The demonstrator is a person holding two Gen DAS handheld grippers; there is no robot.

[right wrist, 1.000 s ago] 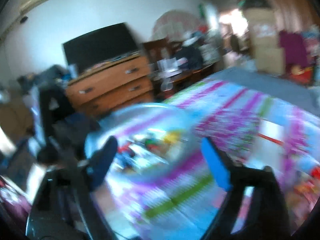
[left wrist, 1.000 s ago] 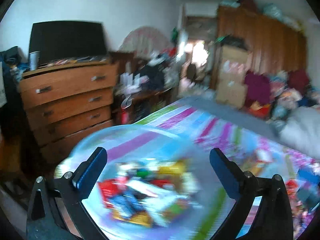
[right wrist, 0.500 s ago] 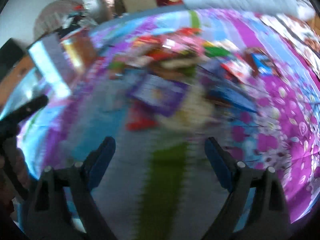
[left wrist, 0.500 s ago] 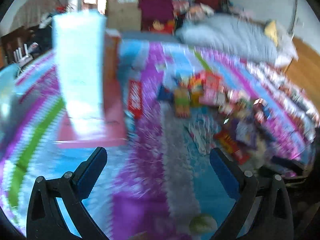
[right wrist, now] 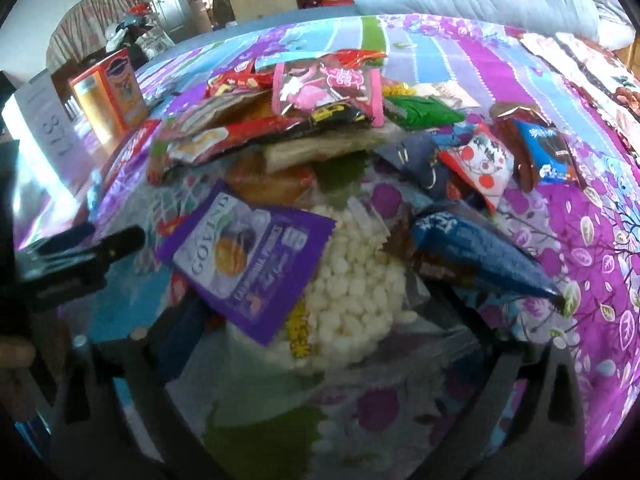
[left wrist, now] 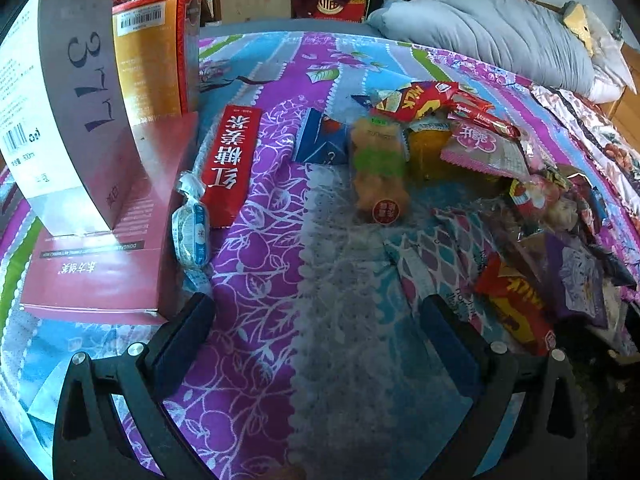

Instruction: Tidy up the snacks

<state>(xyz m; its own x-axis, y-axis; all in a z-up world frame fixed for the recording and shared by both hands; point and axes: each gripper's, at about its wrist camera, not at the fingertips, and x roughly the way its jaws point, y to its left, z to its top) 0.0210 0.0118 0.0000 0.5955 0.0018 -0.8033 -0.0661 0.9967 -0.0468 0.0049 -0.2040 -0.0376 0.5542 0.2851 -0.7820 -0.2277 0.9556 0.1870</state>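
- Bedroom scene: bedspread, striped purple, blue and green, fills both views; grey duvet bunched at the far end.
- Task's things: snack pile lies loose on the bedspread, packets overlapping. Nearest the right gripper: purple packet resting on a clear bag of white puffs, dark blue packet just beside them.
- Left view shows the pile's edge: yellow-green gummy pack, blue wedge packet, long red box lying flat, and a small wrapped sweet touching that box's near end.
- Stacked boxes to the left: white box upright on a flat red box, orange box behind.
- Change since a second ago: both views then looked across the room at a dresser, with a clear bowl of snacks below the fingers. Both now point down at the bed; the bowl is out of frame.
- Right gripper: jaws have just been opening, now wide, straddling the puffs bag and purple packet; pads press on nothing I can see.
- Left gripper: released, jaws wide, only bare bedspread between them.
- Judgement: approach finished, sorting barely begun. Right hand looks placed for a first pick; the overlap risks pinching two packets at once.
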